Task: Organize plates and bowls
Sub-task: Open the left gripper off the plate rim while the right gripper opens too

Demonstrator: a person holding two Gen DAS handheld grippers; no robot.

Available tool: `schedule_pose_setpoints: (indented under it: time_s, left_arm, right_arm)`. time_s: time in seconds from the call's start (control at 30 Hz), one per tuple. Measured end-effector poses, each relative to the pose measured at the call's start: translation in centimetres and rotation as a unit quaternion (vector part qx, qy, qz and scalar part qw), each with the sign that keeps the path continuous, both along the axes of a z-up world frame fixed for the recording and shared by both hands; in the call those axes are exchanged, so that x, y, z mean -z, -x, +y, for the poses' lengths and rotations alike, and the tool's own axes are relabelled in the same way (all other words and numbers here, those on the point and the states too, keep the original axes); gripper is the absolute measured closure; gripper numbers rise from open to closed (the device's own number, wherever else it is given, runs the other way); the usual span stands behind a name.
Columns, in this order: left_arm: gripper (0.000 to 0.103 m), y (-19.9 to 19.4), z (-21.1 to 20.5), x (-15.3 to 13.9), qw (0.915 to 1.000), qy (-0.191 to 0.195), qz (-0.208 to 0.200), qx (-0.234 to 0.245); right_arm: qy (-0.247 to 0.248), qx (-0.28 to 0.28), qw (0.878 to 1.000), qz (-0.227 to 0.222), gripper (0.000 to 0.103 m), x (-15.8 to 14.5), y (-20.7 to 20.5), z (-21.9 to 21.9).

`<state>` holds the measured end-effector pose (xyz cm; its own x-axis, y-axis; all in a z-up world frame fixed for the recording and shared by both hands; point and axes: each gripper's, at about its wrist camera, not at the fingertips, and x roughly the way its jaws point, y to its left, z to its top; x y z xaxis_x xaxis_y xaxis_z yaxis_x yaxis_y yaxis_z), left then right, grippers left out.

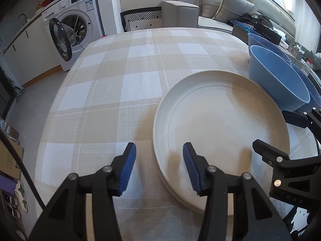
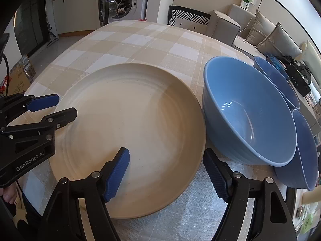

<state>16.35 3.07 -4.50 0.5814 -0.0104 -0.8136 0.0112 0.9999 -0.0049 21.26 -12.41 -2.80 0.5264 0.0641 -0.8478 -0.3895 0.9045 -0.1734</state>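
A checked beige-and-white tablecloth (image 1: 124, 84) covers the table, with a washing machine (image 1: 76, 26) and a grey sofa (image 1: 180, 12) beyond it. The cream plate (image 2: 130, 132) lies flat on the cloth, empty, apparently topping a stack of plates. Just right of the plate stand 3 empty blue bowls (image 2: 248, 116), crowded together. The left gripper (image 1: 158, 168) straddles the plate's near-left rim, jaws apart and gripping nothing. The right gripper (image 2: 166, 172) straddles its near-right rim, jaws wide.

L gripper (image 1: 159, 169) open, R gripper (image 2: 166, 175) open, both angled down
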Motion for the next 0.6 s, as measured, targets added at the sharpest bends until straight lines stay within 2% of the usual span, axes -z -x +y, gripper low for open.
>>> schedule_pose_setpoints:
  time_s: [0.23,0.33,0.43,0.47,0.53,0.6]
  left_arm:
    - [0.049,0.5,0.2,-1.0,0.9999,0.009,-0.010,-0.001]
    - [0.042,0.9,0.1,-1.5,0.9998,0.011,-0.017,0.002]
    - [0.040,1.2,-0.1,-2.0,0.9996,0.012,-0.023,0.006]
    - [0.030,1.3,-0.1,-2.1,0.9996,0.013,-0.025,0.008]
    - [0.016,1.5,-0.1,-2.6,0.9992,0.018,-0.036,0.006]
    - [0.015,1.7,-0.1,-3.1,0.9986,0.025,-0.046,0.007]
  right_arm:
    - [-0.021,0.000,1.000,-0.012,0.013,-1.4,0.4,-0.5]
    - [-0.033,0.001,0.999,-0.016,0.005,-2.0,0.6,-0.8]
    - [-0.043,-0.004,0.999,-0.020,0.003,-2.5,0.8,-1.0]
    - [-0.050,-0.006,0.999,-0.021,0.002,-2.7,0.9,-1.1]
    - [-0.063,-0.010,0.998,-0.023,0.001,-3.1,1.1,-1.3]
    - [-0.073,-0.014,0.997,-0.027,0.001,-3.6,1.4,-1.5]
